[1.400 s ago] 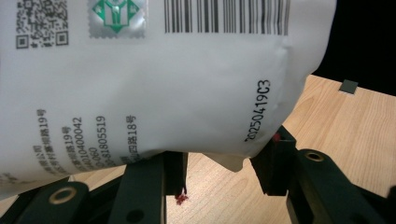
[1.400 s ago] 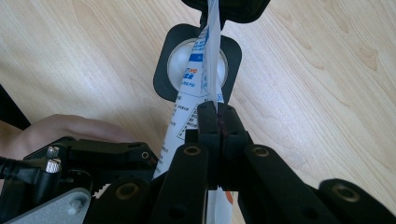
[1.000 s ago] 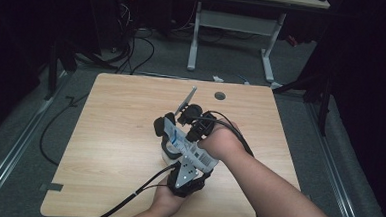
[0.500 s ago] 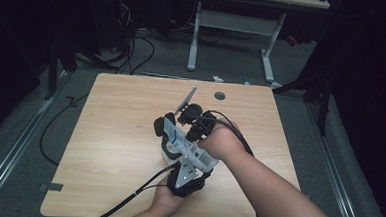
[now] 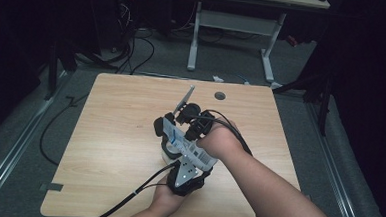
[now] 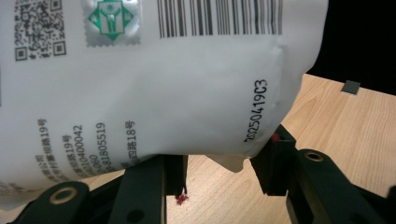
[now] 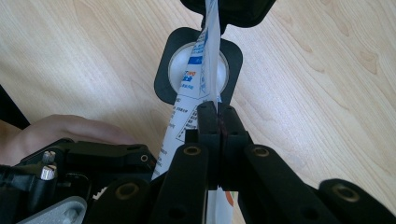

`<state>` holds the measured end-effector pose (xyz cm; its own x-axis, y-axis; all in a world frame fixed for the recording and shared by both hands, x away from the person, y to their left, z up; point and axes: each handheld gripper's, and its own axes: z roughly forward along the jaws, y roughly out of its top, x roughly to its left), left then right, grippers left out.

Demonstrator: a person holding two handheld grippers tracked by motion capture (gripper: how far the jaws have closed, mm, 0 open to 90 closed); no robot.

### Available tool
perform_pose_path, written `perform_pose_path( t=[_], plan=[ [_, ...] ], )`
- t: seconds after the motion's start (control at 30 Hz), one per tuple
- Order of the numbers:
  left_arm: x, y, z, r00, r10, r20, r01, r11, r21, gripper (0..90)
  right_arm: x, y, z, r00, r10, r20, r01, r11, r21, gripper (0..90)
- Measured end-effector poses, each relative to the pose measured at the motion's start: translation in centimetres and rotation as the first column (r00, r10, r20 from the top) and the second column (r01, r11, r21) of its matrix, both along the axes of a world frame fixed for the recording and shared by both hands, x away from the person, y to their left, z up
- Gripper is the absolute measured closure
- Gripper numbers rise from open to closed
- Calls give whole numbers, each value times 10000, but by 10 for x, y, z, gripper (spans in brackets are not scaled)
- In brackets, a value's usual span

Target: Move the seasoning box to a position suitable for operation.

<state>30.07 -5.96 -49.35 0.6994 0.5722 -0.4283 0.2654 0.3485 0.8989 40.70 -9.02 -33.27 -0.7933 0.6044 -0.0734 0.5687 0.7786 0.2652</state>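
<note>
Near the counter's (image 5: 104,134) middle, the right tongs (image 7: 217,112) are clamped on the white printed pouch's (image 6: 140,84) edge while the left tongs (image 6: 224,172) stand apart around its lower corner, above a round white container (image 7: 198,70); emptying looks underway, unfinished.

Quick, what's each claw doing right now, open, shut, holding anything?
Left claw: jaws apart, with the white printed pouch above them; a grip cannot be told.
Right claw: closed, pinching the pouch's thin edge.
</note>
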Motion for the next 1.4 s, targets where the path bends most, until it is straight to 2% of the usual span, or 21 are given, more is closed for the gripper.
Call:
perform_pose_path(
  t=[1.03, 1.4],
  plan=[
    [4, -1, 2, 10000, 63, 20, -63, 9999, -147, 613, 2, 1, 1, 9999, -5, 145, 4, 10000, 33, 900],
    [4, -1, 0, 10000, 53, 13, -53, 10000, -73, 613, 3, 0, 0, 9999, 10, 104, -11, 10000, 95, 900]
  ],
)
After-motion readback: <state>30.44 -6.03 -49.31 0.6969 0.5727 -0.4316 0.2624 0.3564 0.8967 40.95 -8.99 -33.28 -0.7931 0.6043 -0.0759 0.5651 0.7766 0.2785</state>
